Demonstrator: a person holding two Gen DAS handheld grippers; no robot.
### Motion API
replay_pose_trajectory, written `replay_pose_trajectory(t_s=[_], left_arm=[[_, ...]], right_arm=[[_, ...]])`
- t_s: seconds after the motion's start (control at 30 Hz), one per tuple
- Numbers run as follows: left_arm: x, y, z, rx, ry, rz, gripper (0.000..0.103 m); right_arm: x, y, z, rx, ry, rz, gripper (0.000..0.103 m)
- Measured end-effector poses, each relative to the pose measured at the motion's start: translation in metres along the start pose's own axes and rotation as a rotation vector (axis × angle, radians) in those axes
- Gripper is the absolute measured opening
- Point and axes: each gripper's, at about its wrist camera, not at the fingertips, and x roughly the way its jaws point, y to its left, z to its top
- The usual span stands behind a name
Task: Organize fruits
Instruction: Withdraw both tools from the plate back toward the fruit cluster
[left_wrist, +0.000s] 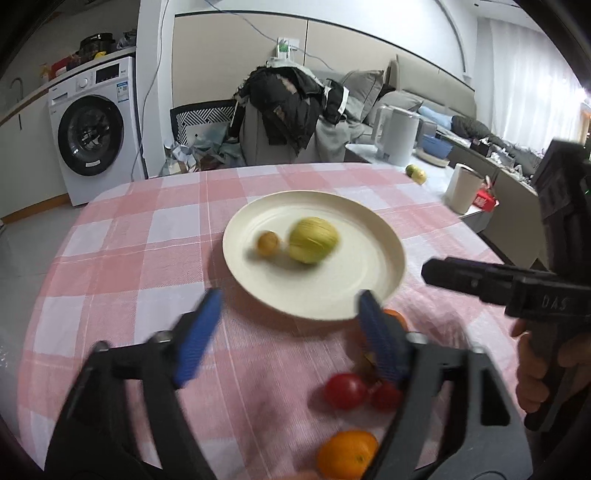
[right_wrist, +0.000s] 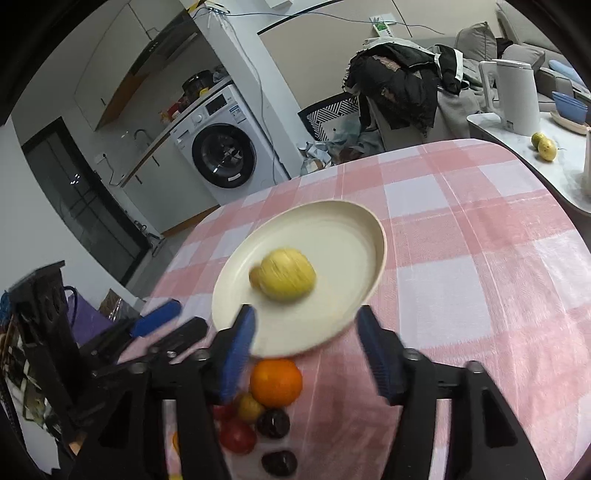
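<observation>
A cream plate (left_wrist: 369, 280) (right_wrist: 340, 236) sits on the pink checked tablecloth and holds a yellow-green apple (left_wrist: 313, 240) (right_wrist: 288, 280) and a small yellow fruit (left_wrist: 267, 243) (right_wrist: 255, 277). Loose fruit lies in front of the plate: an orange (right_wrist: 276, 382) (left_wrist: 347, 455), red tomatoes (left_wrist: 345, 390) (right_wrist: 238, 435), a small yellow fruit (right_wrist: 249, 406) and two dark plums (right_wrist: 273, 424). My left gripper (left_wrist: 291, 325) is open and empty above the cloth near the plate's front rim. My right gripper (right_wrist: 306, 343) is open and empty above the orange and the plate's near rim; it also shows in the left wrist view (left_wrist: 480, 280).
A side table at the right holds a white kettle (left_wrist: 397, 134) (right_wrist: 513, 99), two small fruits (right_wrist: 543, 146), a blue bowl (right_wrist: 569, 105) and a paper roll (left_wrist: 461, 192). A chair draped with clothes (left_wrist: 288, 110) stands behind the table. A washing machine (left_wrist: 96, 129) is at the back left.
</observation>
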Motion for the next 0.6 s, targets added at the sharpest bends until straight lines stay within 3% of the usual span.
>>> replay_pose_trajectory(t_s=[0.07,0.2,0.27,0.6], left_arm=[[-0.017,-0.001,-0.005,0.005,-0.025,0.002,0.086],[-0.045,0.000,-0.019,0.002,-0.041,0.011,0.102],[-0.058,0.002,-0.026,-0.015,-0.054,0.012,0.102],[-0.093,0.015,-0.051,-0.065,-0.033,0.040,0.102]], right_arm=[[-0.005,0.001,-0.006,-0.012,0.016,-0.009,0.091],[-0.015,0.003,-0.019,-0.001,0.030,0.024,0.100],[-0.021,0.008,-0.025,-0.019,0.025,0.027,0.103],[-0.034,0.038,-0.054,-0.178,0.042,-0.004,0.103]])
